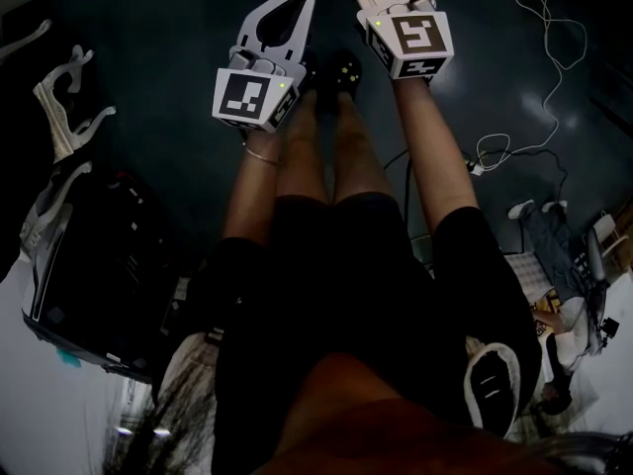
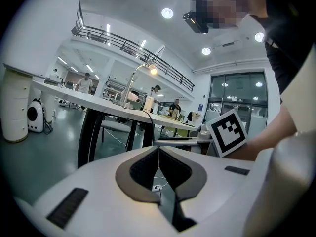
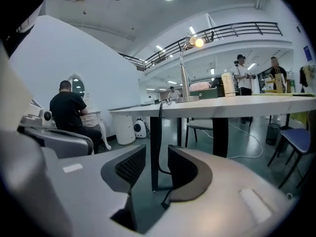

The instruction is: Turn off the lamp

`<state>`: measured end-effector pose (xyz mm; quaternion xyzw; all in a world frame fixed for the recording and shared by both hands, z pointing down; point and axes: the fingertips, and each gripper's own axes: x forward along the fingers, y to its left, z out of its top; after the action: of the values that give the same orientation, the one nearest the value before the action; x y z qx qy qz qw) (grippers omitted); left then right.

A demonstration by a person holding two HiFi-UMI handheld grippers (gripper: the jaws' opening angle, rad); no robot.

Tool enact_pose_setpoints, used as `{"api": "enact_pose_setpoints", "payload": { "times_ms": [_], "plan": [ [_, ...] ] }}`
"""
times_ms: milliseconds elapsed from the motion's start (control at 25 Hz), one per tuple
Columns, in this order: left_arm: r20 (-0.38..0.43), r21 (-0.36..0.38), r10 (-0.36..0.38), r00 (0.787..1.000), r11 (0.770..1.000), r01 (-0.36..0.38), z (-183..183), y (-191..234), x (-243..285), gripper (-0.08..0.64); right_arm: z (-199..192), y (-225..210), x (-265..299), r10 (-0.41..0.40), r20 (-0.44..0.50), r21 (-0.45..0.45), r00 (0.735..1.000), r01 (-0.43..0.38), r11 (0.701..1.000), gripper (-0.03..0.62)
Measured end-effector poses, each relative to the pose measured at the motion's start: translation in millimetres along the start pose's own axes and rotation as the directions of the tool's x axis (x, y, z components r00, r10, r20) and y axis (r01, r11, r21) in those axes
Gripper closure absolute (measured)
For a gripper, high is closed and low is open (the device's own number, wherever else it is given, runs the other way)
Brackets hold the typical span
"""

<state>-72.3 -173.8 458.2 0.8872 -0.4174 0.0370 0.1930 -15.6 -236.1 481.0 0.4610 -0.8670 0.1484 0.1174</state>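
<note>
The slim silver gooseneck lamp (image 3: pixel 183 73), its bulb lit, stands upright on the long white tabletop (image 3: pixel 237 104), well apart from both claws and higher than either one points. The right gripper (image 3: pixel 150 154) has its jaws apart with nothing between them. The left gripper (image 2: pixel 158 149) has its jaws pressed together, empty. Along the right one the lamp looks larger, up and slightly right, so I'd judge that hand the nearer for reaching it.

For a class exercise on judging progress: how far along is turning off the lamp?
Done: nothing; the lamp glows on the table. In hand: nothing; right hand-held gripper open and empty, left hand-held gripper shut, both short of the table. Left: switch it off.
</note>
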Motion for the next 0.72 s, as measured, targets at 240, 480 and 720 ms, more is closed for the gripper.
{"api": "enact_pose_setpoints", "payload": {
  "times_ms": [240,480,720],
  "plan": [
    [-0.015,-0.01,0.026,1.0,1.0,-0.027,-5,4,-2,0.554,-10,-6,15,-0.025,-0.048,-0.036,0.999,0.023,0.999,0.483],
    [-0.018,-0.018,0.033,0.999,0.999,-0.034,-4,7,-5,0.555,-12,-11,16,-0.056,-0.056,-0.034,0.997,0.054,0.998,0.502],
    [0.017,-0.055,0.048,0.999,0.997,-0.047,-3,9,-7,0.555,-11,-4,15,-0.003,-0.049,-0.001,0.999,0.003,1.0,0.578]
  ]
}}
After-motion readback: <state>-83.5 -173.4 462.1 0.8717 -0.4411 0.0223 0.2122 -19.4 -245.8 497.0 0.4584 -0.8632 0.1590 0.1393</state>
